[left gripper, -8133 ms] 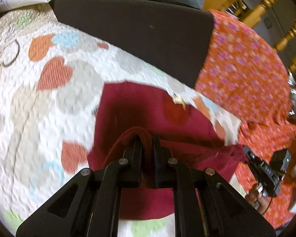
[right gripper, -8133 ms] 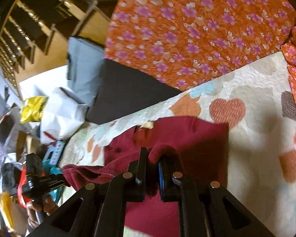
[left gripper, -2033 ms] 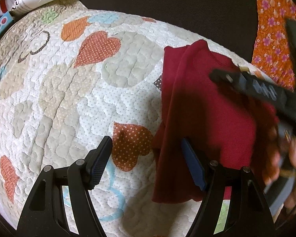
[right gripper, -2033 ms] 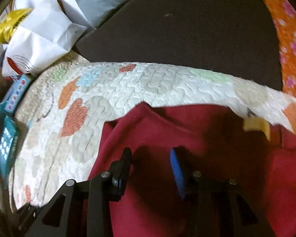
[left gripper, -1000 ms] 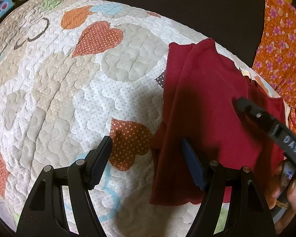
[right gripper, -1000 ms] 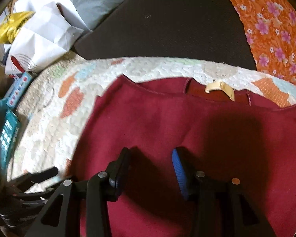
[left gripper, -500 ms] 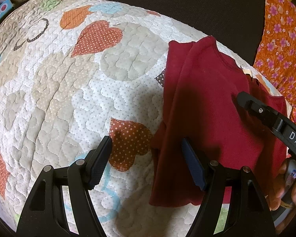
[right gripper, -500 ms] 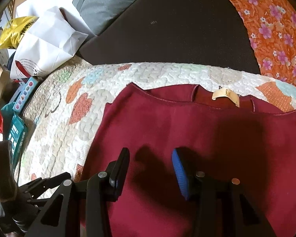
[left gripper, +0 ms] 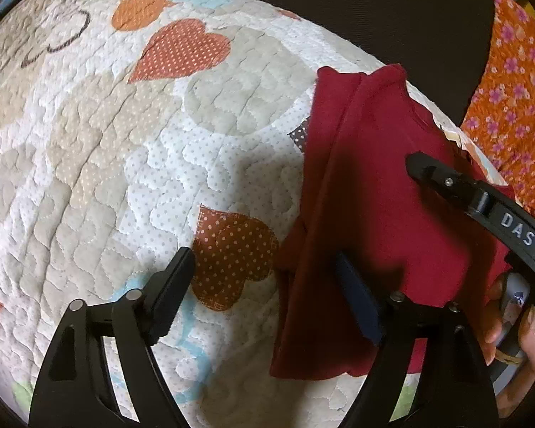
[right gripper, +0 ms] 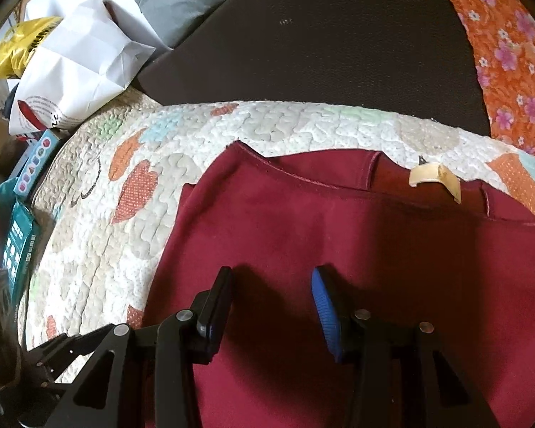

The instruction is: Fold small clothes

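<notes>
A white quilt (left gripper: pixel 132 149) patterned with hearts covers the surface, with a dark brown cushion (right gripper: pixel 321 42) along its far edge and an orange flowered cloth (right gripper: pixel 513 53) at the right. On the quilt lies a dark red top (right gripper: pixel 356 249), spread flat with its neckline and cream label (right gripper: pixel 435 174) toward the cushion; in the left wrist view it lies on the quilt's right part. The left gripper (left gripper: pixel 264 289) hovers at the garment's left edge, its jaws wide apart after just opening further, one finger over the quilt, the other over red fabric, clamping nothing. The right gripper (right gripper: pixel 273 303) hangs over the middle of the top, jaws parted and empty. A white paper bag (right gripper: pixel 78 67) sits beyond the quilt's left corner.
</notes>
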`<move>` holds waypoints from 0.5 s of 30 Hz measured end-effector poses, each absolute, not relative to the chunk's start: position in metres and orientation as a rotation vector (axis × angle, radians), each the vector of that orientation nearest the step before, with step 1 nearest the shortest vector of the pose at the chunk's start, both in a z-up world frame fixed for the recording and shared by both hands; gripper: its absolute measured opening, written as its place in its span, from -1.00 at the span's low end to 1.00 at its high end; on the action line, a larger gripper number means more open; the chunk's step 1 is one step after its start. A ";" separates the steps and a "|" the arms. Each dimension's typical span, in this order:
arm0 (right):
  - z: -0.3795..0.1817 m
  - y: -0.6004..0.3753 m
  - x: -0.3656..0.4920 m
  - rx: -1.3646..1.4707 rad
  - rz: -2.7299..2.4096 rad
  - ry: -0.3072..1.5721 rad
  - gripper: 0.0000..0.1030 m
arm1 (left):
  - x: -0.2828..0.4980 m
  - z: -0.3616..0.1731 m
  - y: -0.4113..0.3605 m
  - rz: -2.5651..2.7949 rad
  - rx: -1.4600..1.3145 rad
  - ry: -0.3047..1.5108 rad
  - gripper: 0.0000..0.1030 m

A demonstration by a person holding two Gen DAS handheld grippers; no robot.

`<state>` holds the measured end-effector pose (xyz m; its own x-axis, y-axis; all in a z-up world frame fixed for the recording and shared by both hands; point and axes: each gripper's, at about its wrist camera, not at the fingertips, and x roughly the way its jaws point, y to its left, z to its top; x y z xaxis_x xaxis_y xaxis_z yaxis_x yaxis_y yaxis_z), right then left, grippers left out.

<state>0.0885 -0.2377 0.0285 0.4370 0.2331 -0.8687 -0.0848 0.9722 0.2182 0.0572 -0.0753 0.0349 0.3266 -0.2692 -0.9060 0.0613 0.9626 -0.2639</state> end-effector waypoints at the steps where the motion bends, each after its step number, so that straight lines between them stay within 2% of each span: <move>1: 0.029 -0.239 0.089 0.161 0.201 1.105 -0.12 | 0.058 0.034 -0.075 -0.217 -0.198 1.223 0.63; 9: 0.039 -0.246 0.085 0.221 0.222 1.066 -0.12 | 0.067 0.032 -0.082 -0.264 -0.247 1.220 0.63; 15: 0.049 -0.218 0.114 0.159 0.263 1.093 -0.10 | 0.066 0.028 -0.082 -0.271 -0.289 1.222 0.63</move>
<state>0.1139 -0.2184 0.0487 0.4335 0.2876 -0.8540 -0.1319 0.9577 0.2556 0.0662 -0.0818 0.0284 0.3189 -0.3559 -0.8784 0.0485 0.9317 -0.3599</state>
